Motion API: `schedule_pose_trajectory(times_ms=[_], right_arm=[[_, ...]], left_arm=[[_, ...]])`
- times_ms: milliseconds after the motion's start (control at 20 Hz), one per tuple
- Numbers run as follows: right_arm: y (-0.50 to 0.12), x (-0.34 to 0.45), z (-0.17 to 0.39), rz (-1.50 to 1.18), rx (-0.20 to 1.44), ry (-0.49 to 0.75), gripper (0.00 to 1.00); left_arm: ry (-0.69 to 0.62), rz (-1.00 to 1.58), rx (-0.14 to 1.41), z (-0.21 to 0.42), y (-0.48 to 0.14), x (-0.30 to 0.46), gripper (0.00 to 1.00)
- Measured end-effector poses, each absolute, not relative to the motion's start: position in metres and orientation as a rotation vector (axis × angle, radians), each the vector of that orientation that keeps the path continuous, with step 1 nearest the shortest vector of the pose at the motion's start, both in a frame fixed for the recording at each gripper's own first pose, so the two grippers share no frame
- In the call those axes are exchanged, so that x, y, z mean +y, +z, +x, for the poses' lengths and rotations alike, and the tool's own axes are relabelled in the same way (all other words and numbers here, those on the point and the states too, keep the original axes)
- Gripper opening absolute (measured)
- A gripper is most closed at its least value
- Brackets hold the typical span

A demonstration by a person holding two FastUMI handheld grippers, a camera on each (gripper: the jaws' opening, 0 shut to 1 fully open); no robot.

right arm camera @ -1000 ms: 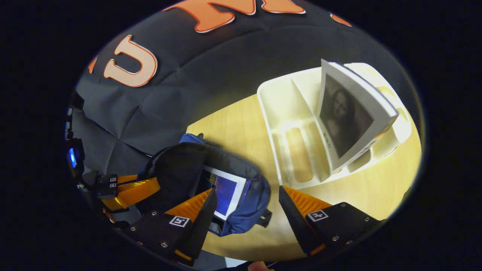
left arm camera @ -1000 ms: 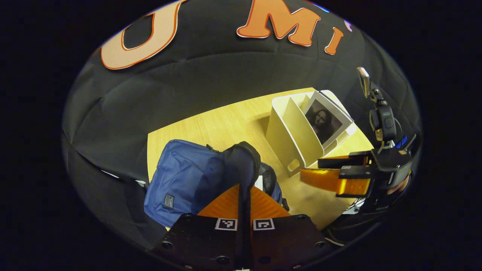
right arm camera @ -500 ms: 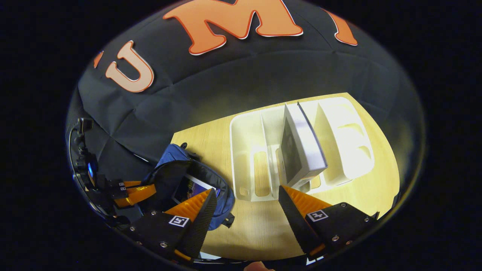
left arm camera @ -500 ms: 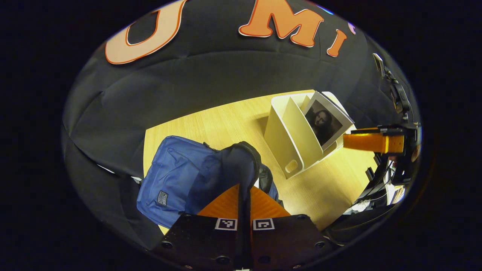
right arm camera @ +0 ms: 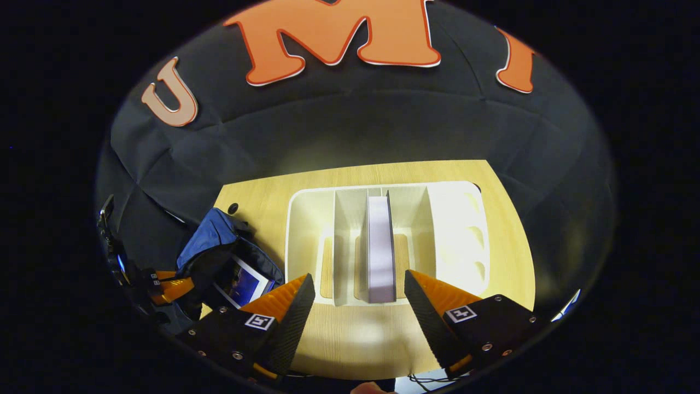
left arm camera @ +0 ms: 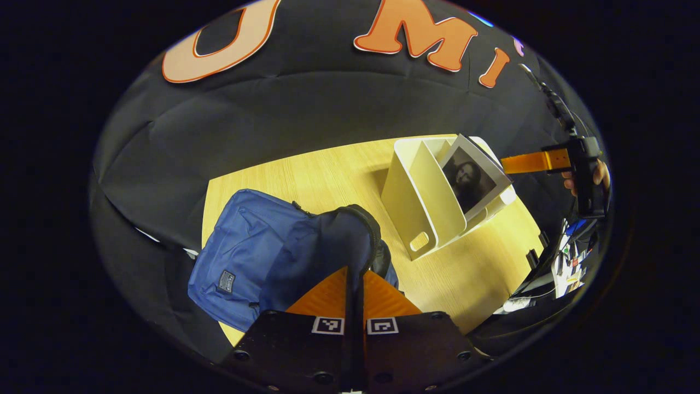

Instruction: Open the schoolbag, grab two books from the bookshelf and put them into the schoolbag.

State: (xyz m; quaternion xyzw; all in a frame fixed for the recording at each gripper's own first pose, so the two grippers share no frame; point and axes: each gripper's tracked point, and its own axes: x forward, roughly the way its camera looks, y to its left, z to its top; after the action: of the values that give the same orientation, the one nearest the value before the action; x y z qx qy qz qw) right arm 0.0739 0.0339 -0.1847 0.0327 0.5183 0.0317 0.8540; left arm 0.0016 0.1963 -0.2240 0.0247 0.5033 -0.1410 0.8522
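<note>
The blue schoolbag [left arm camera: 251,262] lies at the table's left, and my left gripper [left arm camera: 354,272] is shut on its dark opening flap [left arm camera: 350,235], holding it up. Inside the bag [right arm camera: 210,241] a blue-covered book [right arm camera: 243,282] shows, with the left gripper [right arm camera: 169,287] beside it. The white bookshelf [right arm camera: 306,230] stands straight ahead of my right gripper [right arm camera: 359,290], which is open and hangs above the shelf's near edge. One book [right arm camera: 381,249] stands edge-on in a middle slot, in line with the gap between the fingers. Its portrait cover [left arm camera: 470,178] shows, with the right gripper [left arm camera: 533,162] above it.
The bookshelf [left arm camera: 421,202] has several slots, its right side pierced with oval holes [right arm camera: 476,235]. A hand [left arm camera: 599,175] holds the right gripper. Cables and small items [left arm camera: 563,262] lie past the table's right edge. Bare wooden table [left arm camera: 306,175] lies behind the bag.
My right gripper has swung away from the bag, up and over to the bookshelf, now facing the remaining book edge-on. The left gripper keeps its hold on the flap.
</note>
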Motion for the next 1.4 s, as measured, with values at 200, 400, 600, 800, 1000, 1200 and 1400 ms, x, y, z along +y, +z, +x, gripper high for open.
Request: schedule_pose_trajectory(times_ms=[200,400,600,800,1000,1200,1400], right_arm=[[-0.214,0.017,0.096,0.07,1.181,0.044,0.97],[-0.237,0.017,0.107,0.057,1.259,0.051,0.88],[-0.248,0.023,0.11,0.057,1.326,0.039,0.41],[-0.255,0.027,0.107,0.065,1.358,0.037,0.33],[-0.244,0.025,0.104,0.079,1.357,0.045,0.27],[-0.219,0.019,0.104,0.065,1.316,0.046,0.26],[-0.192,0.013,0.101,0.067,1.276,0.046,0.26]], left_arm=[[-0.295,0.044,1.068,0.001,-0.227,0.197,0.01],[-0.291,0.028,1.084,0.001,-0.233,0.197,0.01],[-0.288,0.017,1.092,0.001,-0.237,0.197,0.01],[-0.289,0.005,1.092,-0.001,-0.239,0.197,0.01],[-0.291,0.001,1.084,-0.001,-0.238,0.199,0.01],[-0.292,0.004,1.076,-0.002,-0.236,0.198,0.01],[-0.295,0.012,1.069,-0.003,-0.234,0.197,0.01]])
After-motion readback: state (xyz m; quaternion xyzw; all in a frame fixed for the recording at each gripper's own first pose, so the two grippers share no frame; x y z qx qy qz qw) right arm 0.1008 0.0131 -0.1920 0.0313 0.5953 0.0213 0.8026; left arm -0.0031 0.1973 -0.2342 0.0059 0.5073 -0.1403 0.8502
